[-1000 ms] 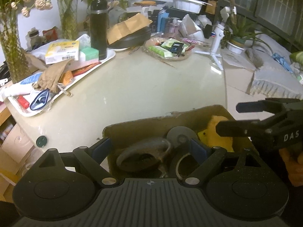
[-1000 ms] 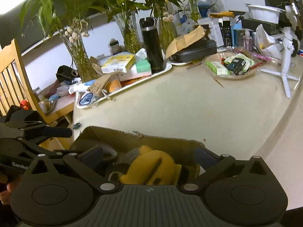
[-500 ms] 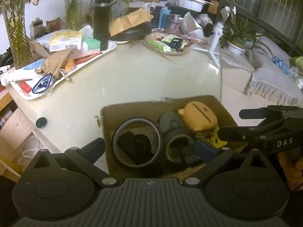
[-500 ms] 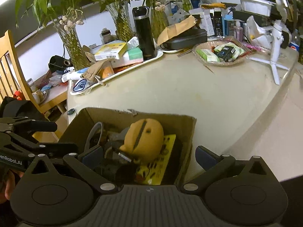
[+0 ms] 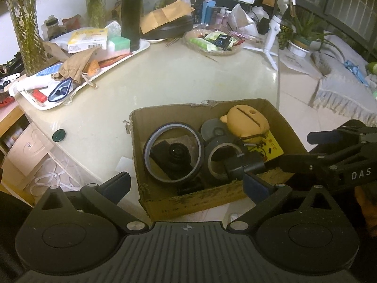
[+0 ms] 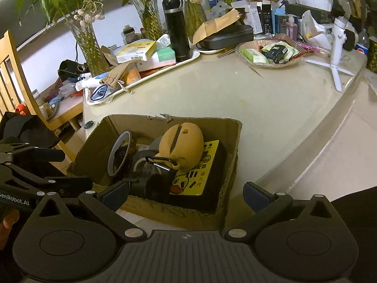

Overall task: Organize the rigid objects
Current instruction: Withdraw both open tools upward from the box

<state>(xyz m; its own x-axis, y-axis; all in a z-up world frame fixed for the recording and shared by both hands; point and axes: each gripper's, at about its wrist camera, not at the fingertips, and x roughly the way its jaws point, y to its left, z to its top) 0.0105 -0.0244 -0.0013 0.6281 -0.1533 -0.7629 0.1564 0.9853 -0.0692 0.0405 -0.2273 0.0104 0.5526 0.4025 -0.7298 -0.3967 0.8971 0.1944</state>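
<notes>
An open cardboard box (image 5: 165,115) stands at the near edge of the beige table (image 5: 188,80). In it lie a large tape ring (image 5: 174,153) around a black camera (image 5: 175,156), a smaller black tape roll (image 5: 220,159), an orange rounded case (image 5: 247,121) and a yellow duck-print box (image 6: 195,172). The box also shows in the right wrist view (image 6: 207,123). My left gripper (image 5: 186,185) is open and empty above the box's near side. My right gripper (image 6: 186,192) is open and empty above the near wall.
A white tray (image 5: 132,53) of boxes and pouches with a black flask (image 5: 130,11) stands at the back left. A woven dish (image 5: 212,40) of packets, a white tripod (image 5: 273,37), glass vases with plants (image 6: 87,40) and a wooden chair (image 6: 14,75) surround the table.
Both grippers have pulled back and up from the box, so the whole box and its contents now show. Both stay open.
</notes>
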